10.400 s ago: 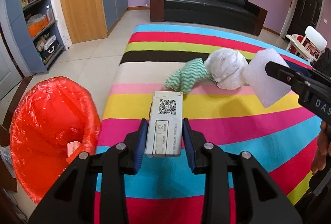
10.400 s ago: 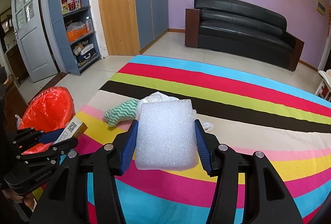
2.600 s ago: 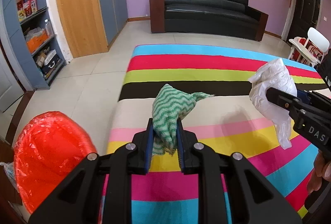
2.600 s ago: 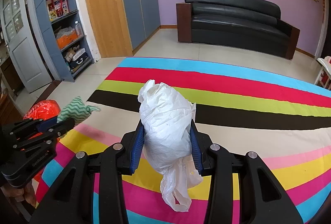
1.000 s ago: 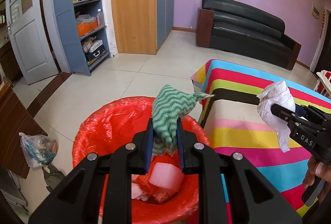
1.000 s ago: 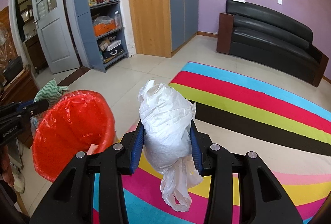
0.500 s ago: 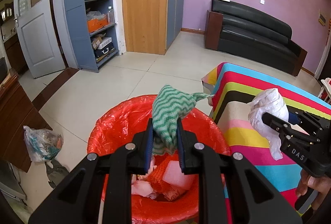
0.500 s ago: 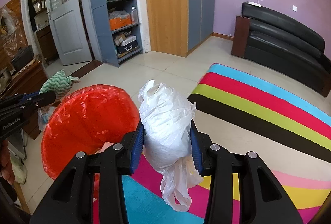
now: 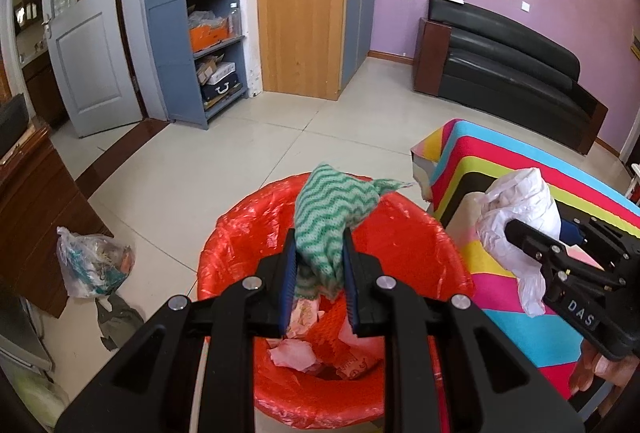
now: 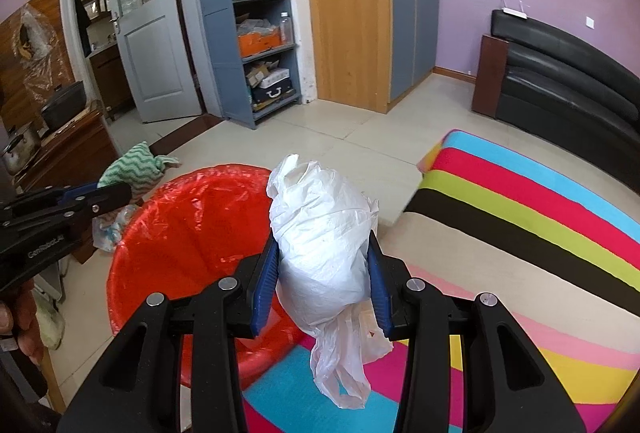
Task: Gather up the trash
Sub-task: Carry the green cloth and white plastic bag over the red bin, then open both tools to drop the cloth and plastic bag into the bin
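Trash in two pieces, one per gripper, both near a red-lined bin.

Left wrist view: green-and-white zigzag cloth (image 9: 334, 211) pinched between the blue pads of the left gripper (image 9: 319, 287), jaws nearly closed on its lower end, upper part bunched and poking up toward 12 o'clock. Directly beneath and behind it, the bin with its red plastic liner (image 9: 404, 245), holding crumpled paper and wrappers (image 9: 294, 353) at the bottom. Striped tablecloth (image 9: 480, 157) in bright bands at 3 o'clock. Knotted clear bag of rubbish (image 9: 94, 261) on the tiled floor at 9 o'clock, beside dark wooden furniture. Black leather sofa (image 9: 512, 61) against the purple wall at 1 o'clock.

Right wrist view: crumpled white plastic bag (image 10: 322, 241) clamped between the pads of the right gripper (image 10: 323, 287), jaws partly apart around its bulk, a loose tail dangling toward 6 o'clock. Bag over the table edge, just right of the bin's rim, not above the opening. Left gripper and cloth at 9 o'clock, above the bin's far side. Grey-blue shelving (image 10: 256, 13) with boxes and books at 12 o'clock.
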The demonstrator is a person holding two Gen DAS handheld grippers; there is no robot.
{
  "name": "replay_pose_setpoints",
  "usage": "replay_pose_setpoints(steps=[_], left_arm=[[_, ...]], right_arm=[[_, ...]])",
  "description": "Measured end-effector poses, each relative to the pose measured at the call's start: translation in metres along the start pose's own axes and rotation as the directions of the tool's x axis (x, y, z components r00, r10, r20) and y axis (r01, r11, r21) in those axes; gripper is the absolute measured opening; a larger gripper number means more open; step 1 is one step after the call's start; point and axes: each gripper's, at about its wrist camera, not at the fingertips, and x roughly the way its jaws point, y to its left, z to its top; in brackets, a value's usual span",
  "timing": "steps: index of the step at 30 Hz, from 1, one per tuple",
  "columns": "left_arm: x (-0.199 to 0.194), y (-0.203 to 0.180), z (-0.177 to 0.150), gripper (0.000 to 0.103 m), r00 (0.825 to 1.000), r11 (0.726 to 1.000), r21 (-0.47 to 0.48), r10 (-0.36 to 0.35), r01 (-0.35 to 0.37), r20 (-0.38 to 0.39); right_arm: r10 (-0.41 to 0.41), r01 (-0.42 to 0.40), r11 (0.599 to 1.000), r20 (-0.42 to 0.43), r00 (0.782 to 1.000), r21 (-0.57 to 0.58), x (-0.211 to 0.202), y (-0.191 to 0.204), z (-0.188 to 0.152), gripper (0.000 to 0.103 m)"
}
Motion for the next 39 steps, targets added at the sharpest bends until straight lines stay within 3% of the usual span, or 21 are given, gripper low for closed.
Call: replay_pose_setpoints(steps=[13, 33, 36, 39], left_arm=[[0.0, 0.019, -0.002, 0.022, 1.0, 0.999, -0.052, 0.013, -0.013, -0.003], [-0.007, 0.024, -0.002, 0.022, 1.0, 0.996, -0.081, 0.021, -0.02, 0.011], [-0.007, 0.024, -0.001, 0.024, 1.0, 0.996, -0.087, 0.023, -0.022, 0.009], [-0.007, 0.027, -0.001, 0.039, 1.0, 0.995, -0.098, 0.024, -0.024, 0.004]], right_arm=[[0.046, -0.045, 0.998, 0.011, 0.999, -0.038, 0.008, 0.035, 0.005, 0.039], [0.101, -0.1, 0.993, 0.021, 0.995, -0.058, 0.016, 0.045, 0.002, 0.041], [0.113, -0.111, 0.992, 0.03, 0.993, -0.064, 0.017, 0.046, 0.002, 0.043], [0.111, -0.108, 0.992, 0.036, 0.993, -0.071, 0.018, 0.047, 0.0, 0.054]])
